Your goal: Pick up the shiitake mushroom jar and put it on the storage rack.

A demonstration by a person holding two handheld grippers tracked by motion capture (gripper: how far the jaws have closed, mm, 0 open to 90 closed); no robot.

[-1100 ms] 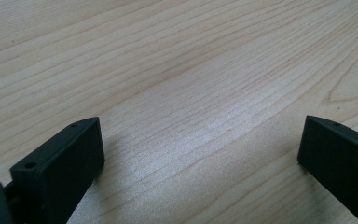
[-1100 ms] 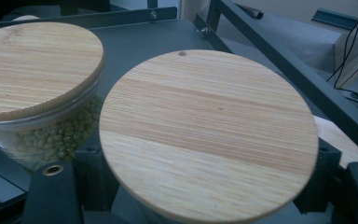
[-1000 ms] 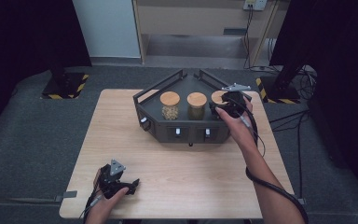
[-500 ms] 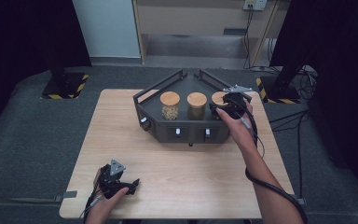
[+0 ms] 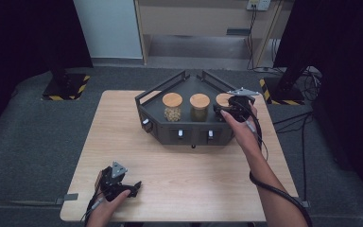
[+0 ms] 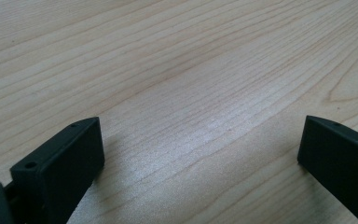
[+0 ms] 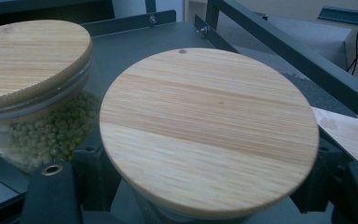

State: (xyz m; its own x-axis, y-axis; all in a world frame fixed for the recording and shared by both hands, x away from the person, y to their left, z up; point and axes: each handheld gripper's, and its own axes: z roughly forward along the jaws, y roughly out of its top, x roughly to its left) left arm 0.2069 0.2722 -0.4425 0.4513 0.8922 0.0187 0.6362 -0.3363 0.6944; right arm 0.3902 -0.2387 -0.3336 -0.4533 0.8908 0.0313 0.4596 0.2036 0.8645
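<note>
Three wood-lidded jars stand in a row in the dark metal rack (image 5: 158, 124) at the upper middle of the high view. At the lower left, the left gripper (image 5: 133, 187) rests on the worktop (image 5: 194, 175) well apart from the rack, its jaws spread wide with only bare wood grain between them. Moving right along the row come the pale-filled jar (image 5: 172, 107), then the green-bean jar (image 5: 199, 107), then the rightmost jar (image 7: 209, 126), which sits at the rack's right end. The right gripper (image 5: 220, 109) has its jaws closed on that jar just under the lid. My worry is the grip: glass is slick, and the jaws sit high, so a quick lift could let the jar slip or tilt. It also stands close beside the green-bean jar and could knock it or the rack's rail.
</note>
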